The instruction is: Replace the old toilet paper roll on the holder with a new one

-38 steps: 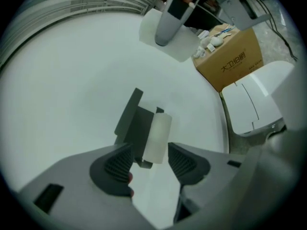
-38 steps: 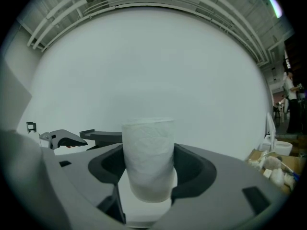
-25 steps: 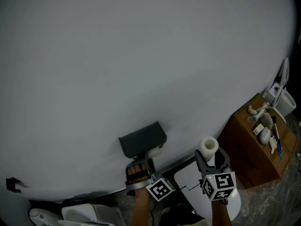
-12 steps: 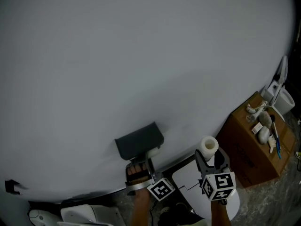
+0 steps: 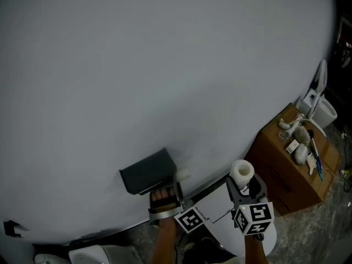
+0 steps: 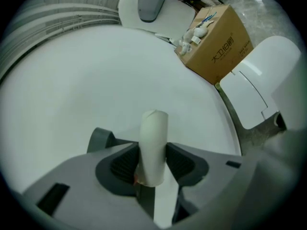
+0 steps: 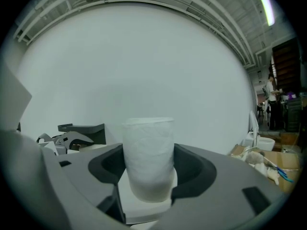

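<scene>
Pinching the old roll (image 6: pixel 153 138) in our left gripper (image 6: pixel 152 163), jaws just closing on it, beside the holder (image 5: pixel 147 172) at lower centre; our right gripper (image 7: pixel 148 169) clamps the new roll (image 7: pixel 147 152), not yet mounted.

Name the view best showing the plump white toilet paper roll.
The right gripper view: the plump white toilet paper roll fills its centre between the jaws. The head view shows the roll small; the left gripper view misses it.
</scene>
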Motion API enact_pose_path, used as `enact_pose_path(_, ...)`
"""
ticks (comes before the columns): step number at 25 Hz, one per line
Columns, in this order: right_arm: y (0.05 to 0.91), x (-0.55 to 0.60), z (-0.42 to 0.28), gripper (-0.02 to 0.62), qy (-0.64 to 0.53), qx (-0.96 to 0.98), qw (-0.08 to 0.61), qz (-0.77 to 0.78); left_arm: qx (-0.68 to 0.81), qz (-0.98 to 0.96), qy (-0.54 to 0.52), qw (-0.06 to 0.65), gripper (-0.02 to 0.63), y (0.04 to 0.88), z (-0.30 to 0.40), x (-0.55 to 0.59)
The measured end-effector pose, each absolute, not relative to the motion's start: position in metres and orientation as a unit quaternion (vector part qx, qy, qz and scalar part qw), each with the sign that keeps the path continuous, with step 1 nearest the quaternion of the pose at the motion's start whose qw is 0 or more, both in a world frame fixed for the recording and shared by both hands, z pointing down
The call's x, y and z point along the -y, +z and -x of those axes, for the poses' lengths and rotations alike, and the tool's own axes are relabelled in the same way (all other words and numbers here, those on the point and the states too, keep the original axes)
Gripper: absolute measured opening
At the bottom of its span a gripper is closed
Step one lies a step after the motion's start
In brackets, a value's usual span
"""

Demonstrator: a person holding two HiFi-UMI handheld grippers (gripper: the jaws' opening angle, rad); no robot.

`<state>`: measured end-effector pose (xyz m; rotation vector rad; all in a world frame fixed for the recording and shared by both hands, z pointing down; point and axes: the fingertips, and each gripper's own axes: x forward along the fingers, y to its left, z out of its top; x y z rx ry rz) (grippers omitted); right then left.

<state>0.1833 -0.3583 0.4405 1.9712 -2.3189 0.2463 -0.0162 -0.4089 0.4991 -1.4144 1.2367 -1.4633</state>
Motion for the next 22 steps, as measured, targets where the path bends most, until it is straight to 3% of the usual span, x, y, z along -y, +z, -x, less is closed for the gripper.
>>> enact_pose_path(11, 0.442, 0.354, -0.236, 0.299, 0.085, 0.726, 0.042, -0.681, -0.450, 0.597, -0.535, 0.393, 0.186, 0.501, -0.053, 0.423)
enact_pose_path(22, 0.435, 0.353, -0.242, 0.299, 0.081, 0.729, 0.031, -0.679, -0.511, 0.711, -0.375, 0.304, 0.186, 0.460, -0.074, 0.398)
